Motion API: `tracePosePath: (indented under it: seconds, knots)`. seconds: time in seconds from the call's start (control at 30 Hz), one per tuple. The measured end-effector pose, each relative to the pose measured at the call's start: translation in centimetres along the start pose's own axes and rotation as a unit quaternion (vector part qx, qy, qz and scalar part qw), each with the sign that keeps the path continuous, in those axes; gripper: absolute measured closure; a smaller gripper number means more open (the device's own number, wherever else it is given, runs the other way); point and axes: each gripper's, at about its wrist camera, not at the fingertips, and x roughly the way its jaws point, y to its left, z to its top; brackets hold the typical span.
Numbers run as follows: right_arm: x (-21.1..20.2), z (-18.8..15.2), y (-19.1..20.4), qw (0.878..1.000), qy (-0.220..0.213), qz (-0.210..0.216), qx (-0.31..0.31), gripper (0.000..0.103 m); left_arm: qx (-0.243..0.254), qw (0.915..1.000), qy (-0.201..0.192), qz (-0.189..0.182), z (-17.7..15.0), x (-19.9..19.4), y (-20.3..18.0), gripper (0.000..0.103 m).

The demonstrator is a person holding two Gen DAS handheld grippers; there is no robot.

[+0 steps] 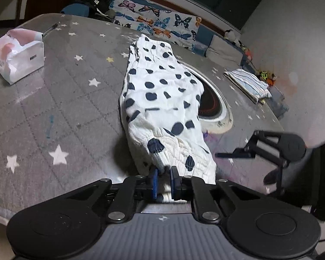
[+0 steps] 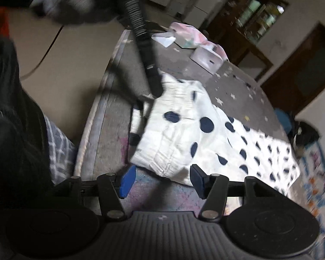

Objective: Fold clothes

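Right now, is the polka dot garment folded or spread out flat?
Folded, at least partly: the polka dot garment lies as a narrow, doubled-up strip on the star-print table cover, with layered edges at its near end, not opened out.

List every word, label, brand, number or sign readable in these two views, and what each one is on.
No text can be read.
Small dark label on the white tissue pack: too small to read.
Light marking on the dark bundle at the table's far edge: too blurred to read.
Polka-dot garment: no print.

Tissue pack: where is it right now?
Left wrist view: the tissue pack sits far left on the star-print table cover, apart from the polka-dot garment at centre.
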Motion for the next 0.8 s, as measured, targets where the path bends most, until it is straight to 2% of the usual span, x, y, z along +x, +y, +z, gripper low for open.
tracePosePath:
  seconds: [0.13, 0.27, 0.37, 0.4, 0.43, 0.5, 0.57, 0.7, 0.8]
  knots:
    - [0.6, 0.2, 0.6, 0.999, -0.024, -0.019, -0.027, 0.049, -0.004, 1.0, 0.005, -0.001, 0.6, 0.1, 0.2, 0.091]
    - [1.0, 0.5, 0.8, 0.999, -0.042, -0.008, -0.031, 0.069, 0.016, 0.9998, 0.008, 0.009, 0.2, -0.3, 0.2, 0.087]
    - [0.8, 0.6, -0.4, 0.999, -0.051, 0.004, 0.011, 0.079, 0.068, 0.9973, -0.009, 0.026, -0.5, -1.4, -0.5, 0.081]
    - [0.6, 0.7, -1.0, 0.998, -0.052, 0.009, 0.032, 0.082, 0.092, 0.995, -0.019, 0.034, -0.8, -1.9, -0.9, 0.073]
    - [0.4, 0.9, -1.7, 0.997, -0.052, 0.015, 0.056, 0.083, 0.123, 0.9908, -0.034, 0.045, -1.1, -2.4, -1.5, 0.066]
    - [-0.2, 1.1, -3.3, 0.993, -0.054, 0.025, 0.104, 0.086, 0.177, 0.98, -0.064, 0.063, -1.8, -3.3, -2.7, 0.039]
    - [-0.8, 1.4, -5.0, 0.986, -0.059, 0.035, 0.15, 0.087, 0.23, 0.9658, -0.095, 0.072, -2.4, -3.8, -4.0, 0.031]
    - [-1.7, 1.4, -7.7, 0.972, -0.073, 0.051, 0.217, 0.088, 0.312, 0.94, -0.12, 0.07, -3.3, -2.8, -6.3, 0.028]
    - [-2.5, 1.1, -8.9, 0.963, -0.084, 0.06, 0.251, 0.089, 0.371, 0.9164, -0.126, 0.082, -4.1, -0.8, -7.7, 0.028]
